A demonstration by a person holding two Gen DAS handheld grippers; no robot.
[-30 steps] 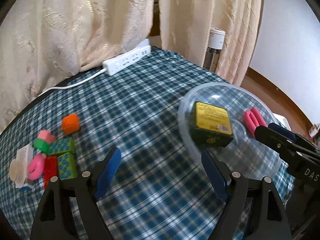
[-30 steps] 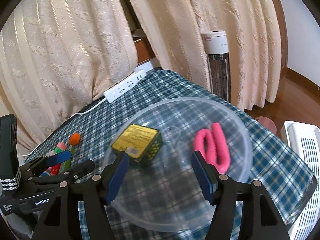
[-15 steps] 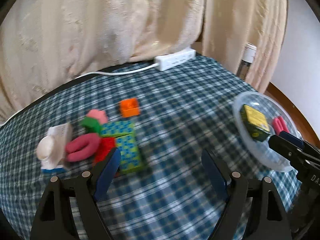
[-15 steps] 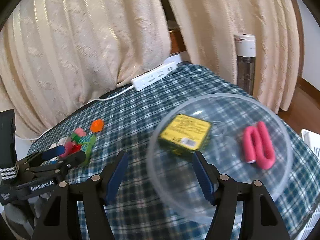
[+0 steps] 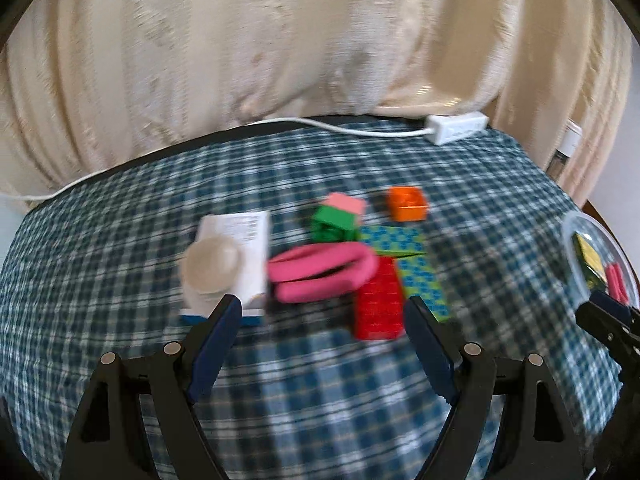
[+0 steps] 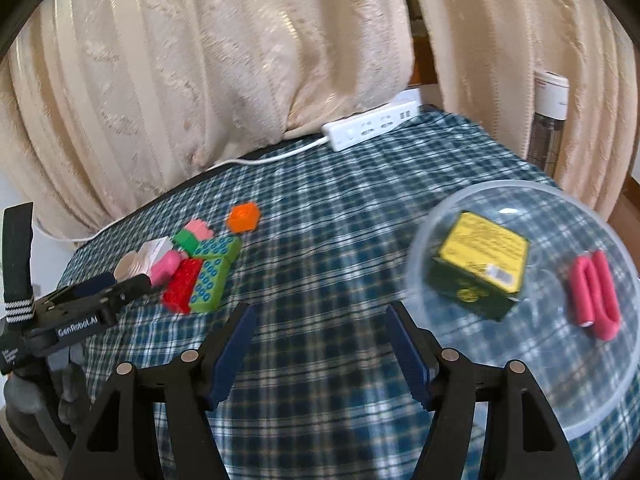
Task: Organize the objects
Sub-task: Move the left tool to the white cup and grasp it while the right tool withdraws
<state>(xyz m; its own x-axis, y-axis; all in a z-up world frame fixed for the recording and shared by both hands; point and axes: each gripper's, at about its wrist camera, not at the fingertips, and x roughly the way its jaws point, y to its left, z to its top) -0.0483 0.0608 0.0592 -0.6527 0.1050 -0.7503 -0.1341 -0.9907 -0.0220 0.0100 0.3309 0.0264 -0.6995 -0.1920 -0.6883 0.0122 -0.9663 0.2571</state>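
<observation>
We find the toy pile (image 5: 352,264) on the checked tablecloth (image 5: 320,400), just ahead of the left tongs (image 5: 322,344), whose blue pads stand wide with nothing between them. The left view resolves the pile: a pink foam loop (image 5: 320,270), a red studded brick (image 5: 378,304), a green dotted brick (image 5: 420,268), an orange block (image 5: 408,203) and a white carton with a round cap (image 5: 228,260). The right view alone shows the clear round plastic dish (image 6: 520,400) in full, holding a yellow-topped dark box (image 6: 478,262) and a second pink loop (image 6: 594,294). The right tongs (image 6: 322,344) are half open and empty over bare cloth between pile and dish. A white power strip (image 6: 372,126) lies by the ribbed cream curtain (image 6: 200,60).
</observation>
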